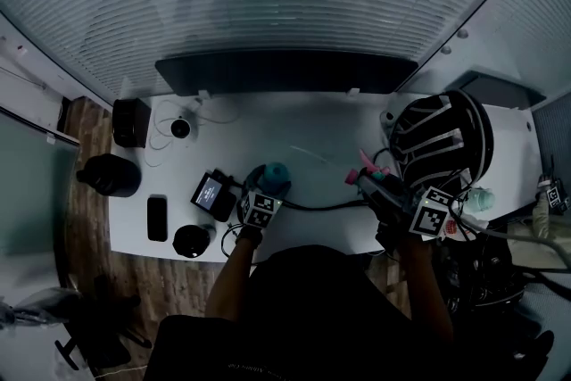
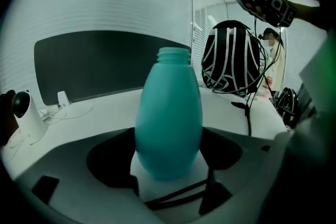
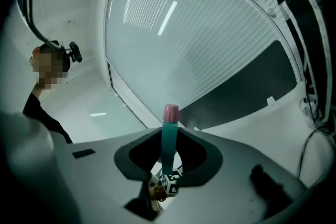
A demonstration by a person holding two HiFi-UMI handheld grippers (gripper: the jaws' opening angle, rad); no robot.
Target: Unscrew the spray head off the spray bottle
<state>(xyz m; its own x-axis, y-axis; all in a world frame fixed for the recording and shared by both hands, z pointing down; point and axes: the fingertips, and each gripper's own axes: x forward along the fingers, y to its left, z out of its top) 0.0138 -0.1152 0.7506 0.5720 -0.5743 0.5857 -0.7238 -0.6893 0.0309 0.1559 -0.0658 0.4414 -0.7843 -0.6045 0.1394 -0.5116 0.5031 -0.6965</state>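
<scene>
Bottle (image 2: 169, 118) sits clamped in the left tool (image 2: 169, 173), open neck at 12 o'clock, and could tip if let go early; the right tool (image 3: 167, 176) pinches the thin spray head (image 3: 169, 134), which might slip out

Bare desk (image 1: 294, 125) between bottle (image 1: 274, 177) and backpack (image 1: 443, 138); monitor (image 1: 285, 71) blocks rear; phone (image 1: 157, 219), small screen (image 1: 211, 191) crowd left.

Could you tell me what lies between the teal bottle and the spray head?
In the head view, bare white table and a black cable separate the teal plastic bottle from the pink-tipped spray head.
</scene>
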